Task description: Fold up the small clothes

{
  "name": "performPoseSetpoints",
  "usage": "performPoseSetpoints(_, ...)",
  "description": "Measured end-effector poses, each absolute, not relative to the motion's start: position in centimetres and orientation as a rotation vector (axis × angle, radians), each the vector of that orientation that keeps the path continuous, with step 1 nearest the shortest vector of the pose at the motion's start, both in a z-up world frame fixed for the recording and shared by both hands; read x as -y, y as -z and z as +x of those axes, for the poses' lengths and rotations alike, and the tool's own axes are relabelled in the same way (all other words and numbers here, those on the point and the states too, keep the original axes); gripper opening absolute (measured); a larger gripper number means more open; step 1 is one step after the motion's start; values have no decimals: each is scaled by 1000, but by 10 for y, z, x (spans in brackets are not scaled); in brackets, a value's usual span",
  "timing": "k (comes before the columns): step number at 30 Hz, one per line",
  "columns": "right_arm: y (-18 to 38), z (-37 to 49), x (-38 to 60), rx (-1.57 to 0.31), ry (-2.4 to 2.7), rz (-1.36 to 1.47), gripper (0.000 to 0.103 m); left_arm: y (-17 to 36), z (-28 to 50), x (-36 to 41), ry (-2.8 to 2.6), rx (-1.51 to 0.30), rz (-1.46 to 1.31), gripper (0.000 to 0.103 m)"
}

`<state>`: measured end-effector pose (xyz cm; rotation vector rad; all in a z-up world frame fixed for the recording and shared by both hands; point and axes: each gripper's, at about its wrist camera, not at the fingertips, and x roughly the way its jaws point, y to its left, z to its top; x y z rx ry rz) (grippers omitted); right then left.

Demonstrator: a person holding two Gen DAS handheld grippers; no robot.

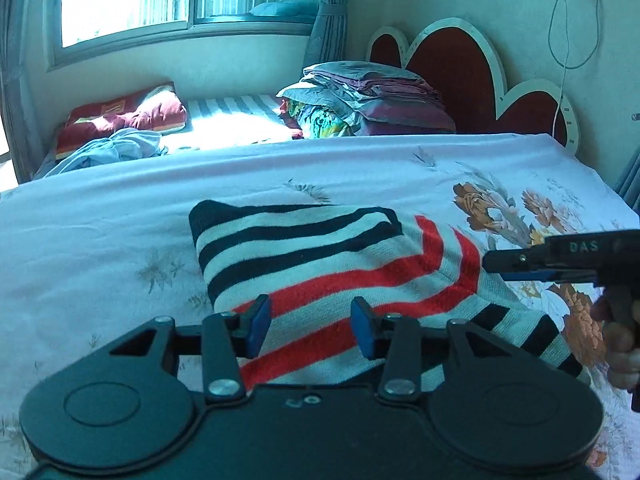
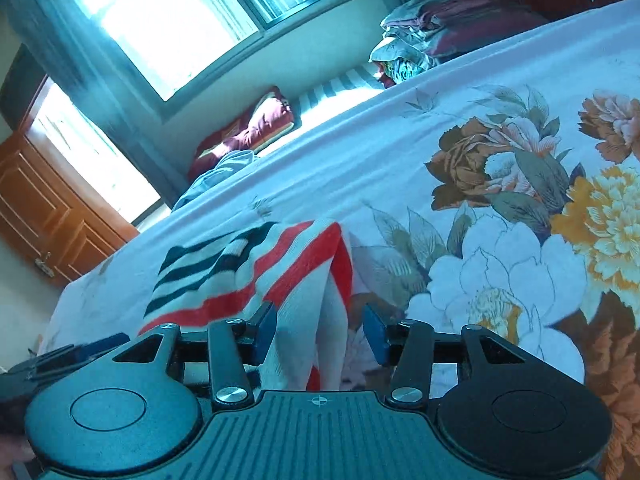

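Observation:
A folded sweater (image 1: 304, 256), white with black and red stripes, lies on the floral bedsheet (image 1: 120, 200). My left gripper (image 1: 311, 328) hovers open over the sweater's near edge, with nothing pinched between its blue pads. My right gripper (image 1: 492, 262) comes in from the right beside the sweater's right edge, held by a hand (image 1: 620, 340). In the right wrist view the right gripper (image 2: 320, 332) stands open. The sweater's (image 2: 248, 280) raised edge runs between the jaws and the pads do not press on it. The left gripper (image 2: 60, 356) shows at the lower left there.
A stack of folded bedding (image 1: 360, 96) sits at the far side by the red headboard (image 1: 452, 68). A red pillow (image 1: 120, 116) and a crumpled light-blue garment (image 1: 112, 152) lie at the far left under the window. A wooden door (image 2: 48, 208) stands to the left.

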<state>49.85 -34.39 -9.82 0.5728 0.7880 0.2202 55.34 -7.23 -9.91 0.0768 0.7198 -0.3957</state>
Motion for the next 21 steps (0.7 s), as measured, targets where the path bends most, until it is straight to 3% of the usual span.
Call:
performPoseSetpoints(1,98,506,343,-791,-232,571,27,102,557,76,406,-720,90,41)
performPoseSetpoints(4,98,520,332,-805,-278,475,11,121,566,85,409,-788,147,43)
performPoseSetpoints(6,114,529,321,-912,-248,378,11,130,568,84,411,-806,127,43)
performPoseSetpoints(9,111,527,321,-913,-242,370,11,124,567,83,396,-827,114,41)
performPoseSetpoints(11,94,513,320,-857,-242,318,12,114,555,80,410,-805,105,36)
performPoseSetpoints(16,54,449,313,-737,-381,248,11,100,506,70,420,-757,91,37)
performPoseSetpoints(18,51,424,305,-735,-427,210,3,98,490,68,427,-746,84,37)
performPoseSetpoints(21,63,403,291,-782,-440,129,1,102,476,73,434,-751,137,37)
